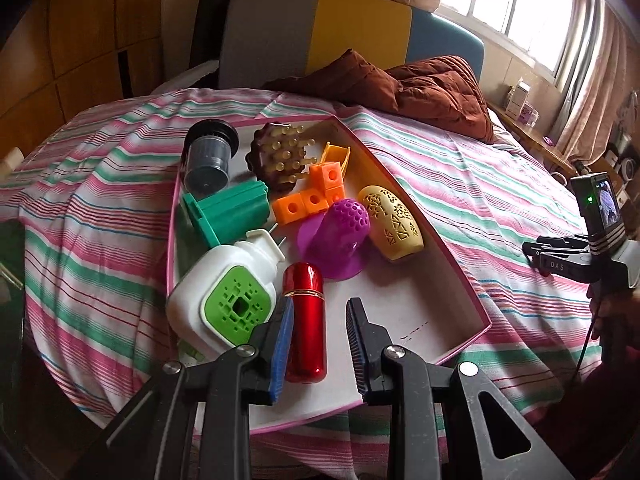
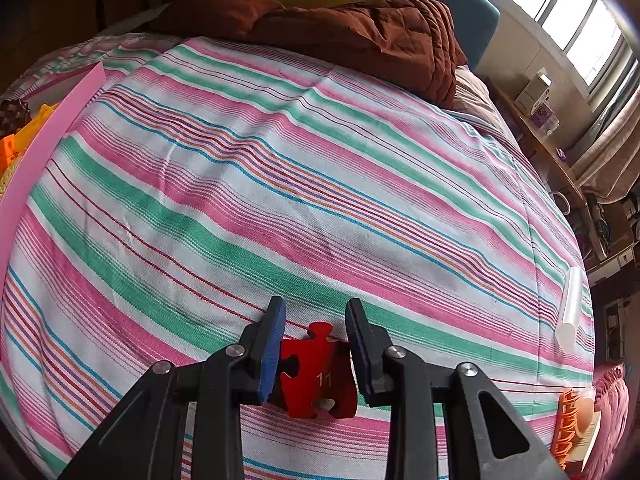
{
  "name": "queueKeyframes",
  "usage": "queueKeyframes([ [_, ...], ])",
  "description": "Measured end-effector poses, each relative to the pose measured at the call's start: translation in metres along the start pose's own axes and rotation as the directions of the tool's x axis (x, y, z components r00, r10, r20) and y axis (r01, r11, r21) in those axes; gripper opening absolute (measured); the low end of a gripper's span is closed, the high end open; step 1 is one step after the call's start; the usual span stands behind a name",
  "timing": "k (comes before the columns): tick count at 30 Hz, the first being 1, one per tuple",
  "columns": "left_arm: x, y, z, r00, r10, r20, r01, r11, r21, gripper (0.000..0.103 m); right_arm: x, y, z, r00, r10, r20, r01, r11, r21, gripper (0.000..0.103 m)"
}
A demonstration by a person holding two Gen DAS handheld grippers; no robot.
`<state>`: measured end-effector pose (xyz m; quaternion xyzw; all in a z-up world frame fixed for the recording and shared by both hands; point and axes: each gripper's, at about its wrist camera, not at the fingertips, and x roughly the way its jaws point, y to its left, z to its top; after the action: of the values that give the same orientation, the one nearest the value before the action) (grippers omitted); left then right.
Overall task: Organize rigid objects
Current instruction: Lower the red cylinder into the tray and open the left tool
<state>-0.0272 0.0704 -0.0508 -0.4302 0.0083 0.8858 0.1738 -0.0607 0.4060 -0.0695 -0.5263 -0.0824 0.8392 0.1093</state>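
Note:
A pink-edged tray (image 1: 400, 184) on the striped bed holds a red metal cylinder (image 1: 305, 320), a white and green plug-in device (image 1: 224, 300), a purple dome (image 1: 340, 232), a yellow perforated shell (image 1: 392, 224), orange cubes (image 1: 316, 196), a green block (image 1: 232, 208), a brown brush (image 1: 280, 152) and a dark jar (image 1: 208, 156). My left gripper (image 1: 320, 308) is open over the tray; the red cylinder lies between its fingers, against the left one. My right gripper (image 2: 316, 312) is open around a red puzzle piece (image 2: 316, 372) marked 11 lying on the bedspread. The right gripper also shows in the left wrist view (image 1: 560, 256).
A brown quilt (image 1: 420, 88) lies at the head of the bed. A clear tube (image 2: 570, 304) rests near the bed's right edge. An orange rack (image 2: 568, 424) sits at the lower right. The tray's pink wall (image 2: 48, 136) is at the left. A shelf (image 2: 536, 120) runs under the window.

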Motion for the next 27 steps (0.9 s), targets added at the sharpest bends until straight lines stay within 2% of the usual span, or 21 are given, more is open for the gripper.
queueKeyframes([
  [16, -0.022, 0.014, 0.002, 0.998, 0.035, 0.047, -0.034, 0.999, -0.035, 0.028, 0.001, -0.004, 0.004, 1.0, 0.021, -0.015, -0.021, 0.999, 0.024, 0.03],
  [27, -0.045, 0.055, -0.001, 0.992, 0.099, 0.082, -0.088, 0.987, -0.133, 0.028, -0.006, -0.001, 0.003, 0.994, 0.107, -0.011, -0.107, 0.993, 0.044, 0.03],
])
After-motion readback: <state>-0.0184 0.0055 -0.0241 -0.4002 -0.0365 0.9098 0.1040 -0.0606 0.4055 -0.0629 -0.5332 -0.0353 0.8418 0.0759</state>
